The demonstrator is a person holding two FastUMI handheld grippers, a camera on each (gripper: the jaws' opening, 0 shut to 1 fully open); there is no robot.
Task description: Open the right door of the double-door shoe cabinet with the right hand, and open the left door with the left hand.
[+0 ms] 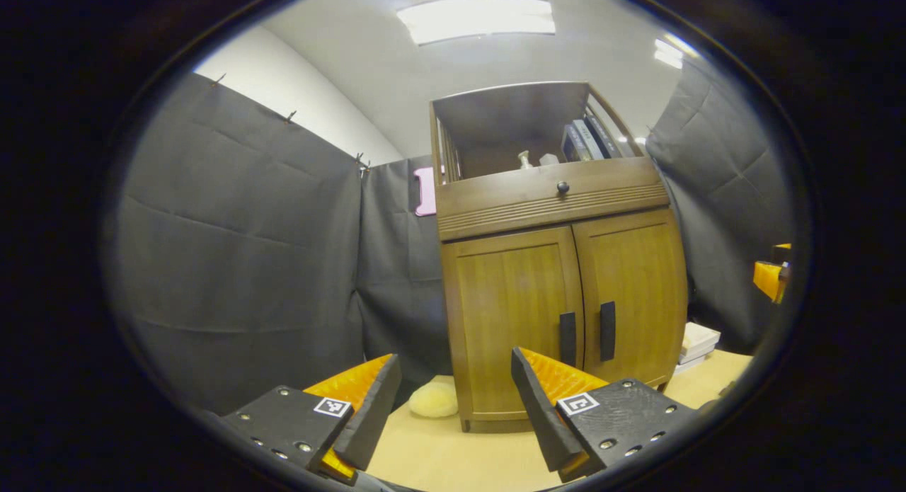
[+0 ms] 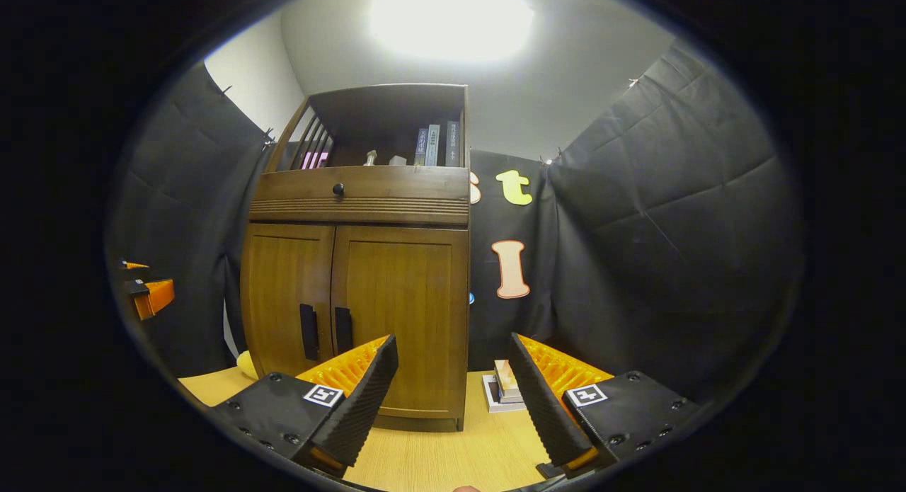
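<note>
I've got left gripper point(image 1: 453, 400) & right gripper point(image 2: 453, 389) both wide open, empty, facing brown wooden double-door shoe cabinet point(image 2: 361, 301) w/ doors closed.

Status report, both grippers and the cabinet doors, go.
Left gripper open, holding nothing, short of the cabinet. Right gripper open, holding nothing, also short. Left door and right door both shut, handles untouched. Path to the handles looks unobstructed.

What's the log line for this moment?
doors: both shut | left gripper: open, short of cabinet | right gripper: open, short of it | handles: untouched
</note>
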